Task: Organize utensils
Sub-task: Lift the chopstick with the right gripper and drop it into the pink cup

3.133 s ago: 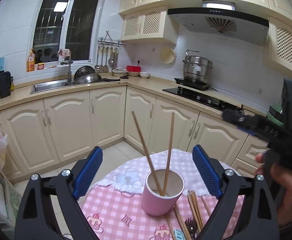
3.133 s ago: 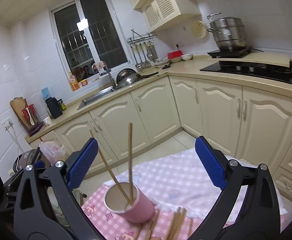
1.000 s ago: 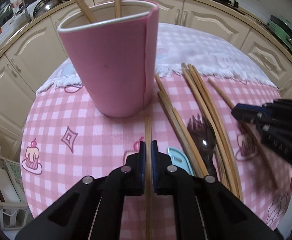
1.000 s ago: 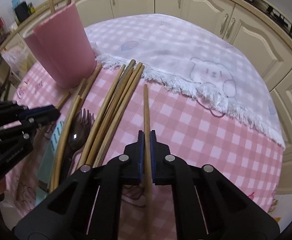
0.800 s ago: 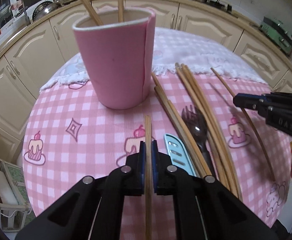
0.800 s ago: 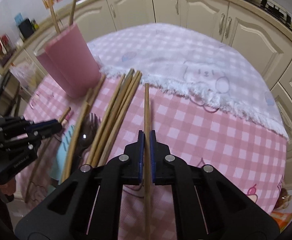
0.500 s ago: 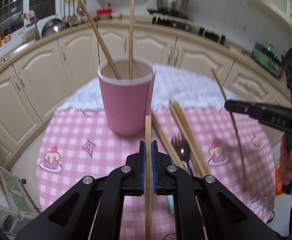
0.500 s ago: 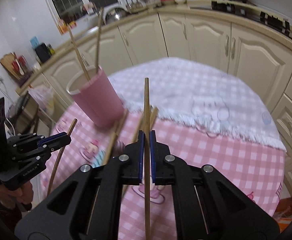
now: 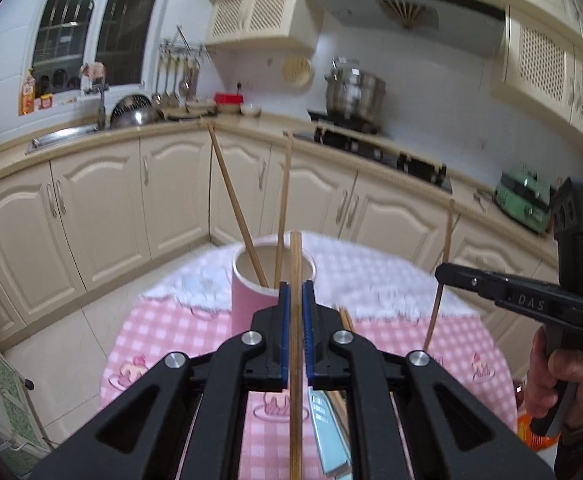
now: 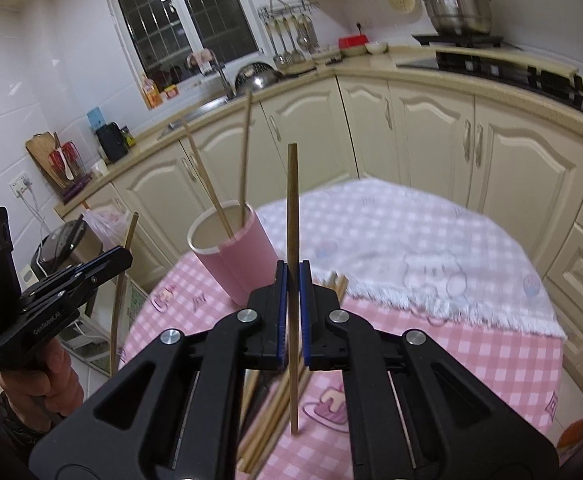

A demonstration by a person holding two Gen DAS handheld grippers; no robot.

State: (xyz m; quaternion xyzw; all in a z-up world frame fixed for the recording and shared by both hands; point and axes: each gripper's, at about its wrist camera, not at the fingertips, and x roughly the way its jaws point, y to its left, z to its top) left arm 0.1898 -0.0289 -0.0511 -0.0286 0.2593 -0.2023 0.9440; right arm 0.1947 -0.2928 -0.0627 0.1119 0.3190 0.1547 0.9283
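Fingers on both grippers are clamped, one chopstick each: left gripper (image 9: 295, 332) holds the left chopstick (image 9: 295, 280), right gripper (image 10: 292, 312) holds the right chopstick (image 10: 292, 208), both lifted clear of the tabletop (image 10: 471, 344). Largest item, the checked tabletop, carries the pink cup (image 10: 233, 252), which stands upright with two chopsticks already in it. Loose chopsticks (image 10: 267, 420) lie bundled near the cup, with a blue-handled utensil (image 9: 325, 432) beside them. Judgement: early stage; two stowed, two in transit, remainder untouched.
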